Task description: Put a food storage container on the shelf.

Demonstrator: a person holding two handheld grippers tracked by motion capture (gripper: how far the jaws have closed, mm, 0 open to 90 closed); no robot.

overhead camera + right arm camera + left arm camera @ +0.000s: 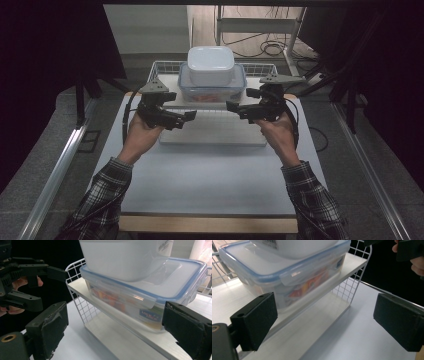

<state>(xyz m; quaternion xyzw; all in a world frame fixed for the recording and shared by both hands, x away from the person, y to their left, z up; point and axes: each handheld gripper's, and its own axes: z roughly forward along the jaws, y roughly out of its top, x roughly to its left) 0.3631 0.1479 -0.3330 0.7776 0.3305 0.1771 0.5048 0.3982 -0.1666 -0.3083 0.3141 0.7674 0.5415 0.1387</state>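
On the upper shelf of a white wire rack (165, 67) at the far side of a pale table (210, 175), two food boxes sit stacked: a clear container with a blue-rimmed lid (212, 86) and, resting on that lid, an opaque white tub (210, 65). Packets in orange and red show blurred through the clear walls, too soft to identify; a blue label on the container's side, seen in the right gripper view, cannot be read. The tub's top is cut off in both gripper views, and the rack's back edge is hidden behind the boxes. The rack's lower board (215, 132) lies bare below. Two black grippers flank the stack, one to each side, neither touching it. The left gripper (189, 116) has its jaws spread wide with nothing between them, the container's corner and shelf edge lying beyond its pads (254, 320). The right gripper (231, 106) likewise stands wide apart and empty, its worn pads (50, 327) framing the container's front. Two hands in plaid sleeves (107, 185) hold the tools; the room around is too dark to make out.
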